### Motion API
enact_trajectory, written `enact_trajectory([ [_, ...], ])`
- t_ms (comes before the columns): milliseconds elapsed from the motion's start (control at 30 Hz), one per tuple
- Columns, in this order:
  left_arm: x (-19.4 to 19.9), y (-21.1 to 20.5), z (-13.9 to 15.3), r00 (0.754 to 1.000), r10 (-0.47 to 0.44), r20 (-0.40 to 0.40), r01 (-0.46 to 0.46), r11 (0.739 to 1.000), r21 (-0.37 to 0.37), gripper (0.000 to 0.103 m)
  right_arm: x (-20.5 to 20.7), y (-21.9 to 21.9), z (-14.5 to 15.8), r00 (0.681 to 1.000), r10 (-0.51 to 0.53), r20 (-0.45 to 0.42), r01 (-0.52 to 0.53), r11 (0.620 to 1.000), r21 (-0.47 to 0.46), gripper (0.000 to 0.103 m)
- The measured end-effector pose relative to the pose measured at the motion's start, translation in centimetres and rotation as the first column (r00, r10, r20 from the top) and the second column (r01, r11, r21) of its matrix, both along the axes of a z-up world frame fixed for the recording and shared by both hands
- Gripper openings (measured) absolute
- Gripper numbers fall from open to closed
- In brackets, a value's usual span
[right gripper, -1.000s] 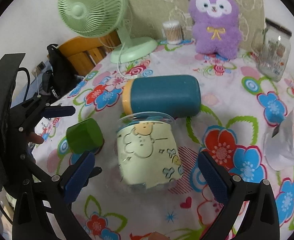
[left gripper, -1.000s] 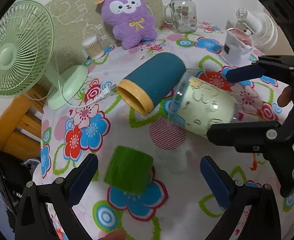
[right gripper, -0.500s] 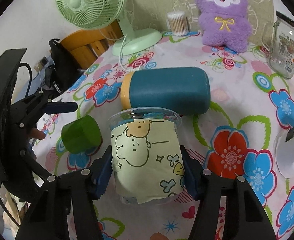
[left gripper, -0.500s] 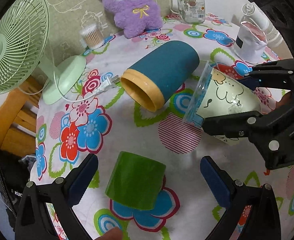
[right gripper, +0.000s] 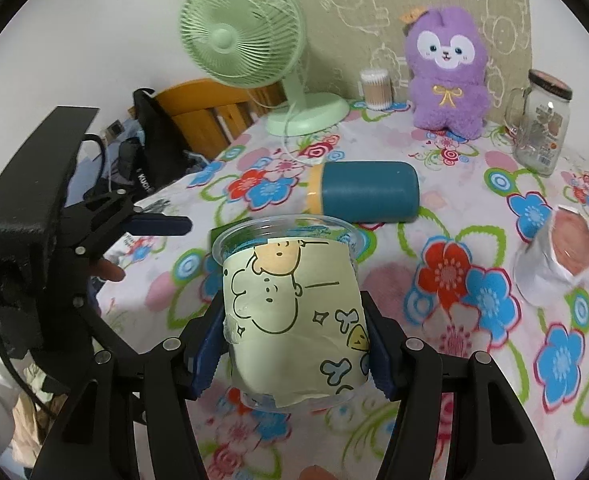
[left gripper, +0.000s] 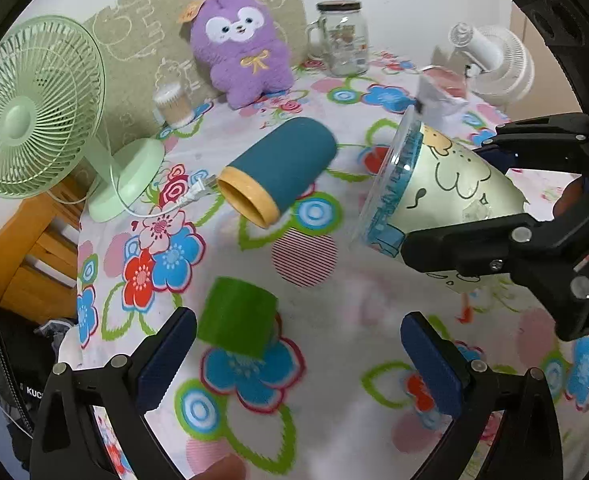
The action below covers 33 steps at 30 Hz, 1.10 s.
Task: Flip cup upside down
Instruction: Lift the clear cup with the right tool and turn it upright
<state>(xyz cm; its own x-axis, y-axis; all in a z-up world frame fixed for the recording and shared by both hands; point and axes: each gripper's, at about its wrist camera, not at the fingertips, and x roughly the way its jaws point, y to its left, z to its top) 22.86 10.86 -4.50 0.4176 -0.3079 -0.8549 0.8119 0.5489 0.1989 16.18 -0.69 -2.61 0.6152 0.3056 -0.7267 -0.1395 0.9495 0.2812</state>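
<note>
Right gripper [right gripper: 294, 348]: you had its blue pads clamped on both sides of the clear plastic cup [right gripper: 290, 312] with the pale green cartoon sleeve.
Cup: it was raised off the flowered tablecloth [right gripper: 466, 292], tipped on its side, rim pointing away from you.
Left gripper [left gripper: 294, 360]: you held it spread wide with nothing between the pads, just near of the small green cup [left gripper: 236, 320].
Teal tumbler [left gripper: 278, 168]: it lay on its side beyond both.

Even, soft indoor light; shadows faint. Strong fisheye bending with black corners in both views. Motion blur smears the tablecloth [left gripper: 334, 344] and green cup [left gripper: 236, 316]; a small glare spot marks the glass jar [right gripper: 542, 120].
</note>
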Motion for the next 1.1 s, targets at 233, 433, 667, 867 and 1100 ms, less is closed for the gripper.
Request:
enact_trajectory([
  [233, -4.6, 1.3, 1.1, 0.999, -0.03, -0.03, 0.029, 0.999, -0.042, 0.103, -4.6, 1.7, -0.1, 1.0, -0.005, -0.015, 0.004, 0.999, -0.033, 0.064],
  [433, -8.0, 3.4, 0.7, 0.996, 0.013, -0.086, -0.021, 0.996, -0.081, 0.103, -7.7, 2.8, -2.0, 0.997, -0.034, -0.063, 0.032, 0.999, -0.032, 0.064],
  [667, -11.5, 5.2, -1.4, 0.992, 0.02, -0.124, -0.027, 0.998, -0.057, 0.103, -10.0, 4.5, -4.3, 0.994, -0.057, -0.092, 0.053, 0.998, -0.037, 0.064],
  [867, -13.0, 5.8, -3.6, 0.986, 0.029, -0.167, -0.037, 0.998, -0.047, 0.103, -10.8, 5.5, -5.4, 0.993, -0.063, -0.1, 0.056, 0.996, -0.073, 0.064],
  [1100, -13.5, 6.3, -4.3, 0.984, 0.048, -0.172, -0.059, 0.997, -0.058, 0.103, -10.8, 5.4, -6.4, 0.993, -0.064, -0.102, 0.055, 0.995, -0.086, 0.066],
])
